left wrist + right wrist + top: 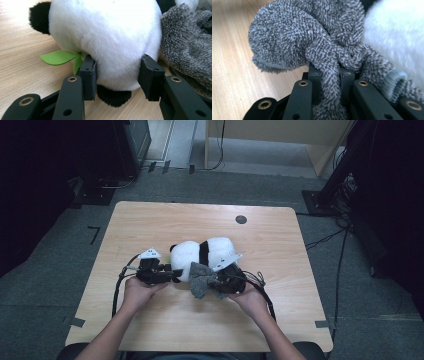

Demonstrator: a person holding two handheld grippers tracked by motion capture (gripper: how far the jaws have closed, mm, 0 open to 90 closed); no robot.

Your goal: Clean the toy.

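A black-and-white panda plush (200,251) lies on its side in the middle of the wooden table (150,220). My left gripper (175,275) comes at it from the left. In the left gripper view its pads (88,75) press into the white fur (107,32) from both sides, just beside a green felt leaf (58,57). A grey terry cloth (200,281) rests against the plush's near side. My right gripper (216,282) is shut on a twisted strand of that cloth (299,37), with the white fur (394,35) right behind it.
A dark round hole (241,219) sits in the tabletop at the back right. Black cables (119,287) trail from both grippers towards the near edge. Dark equipment and a wooden cabinet (280,135) stand on the floor beyond the table.
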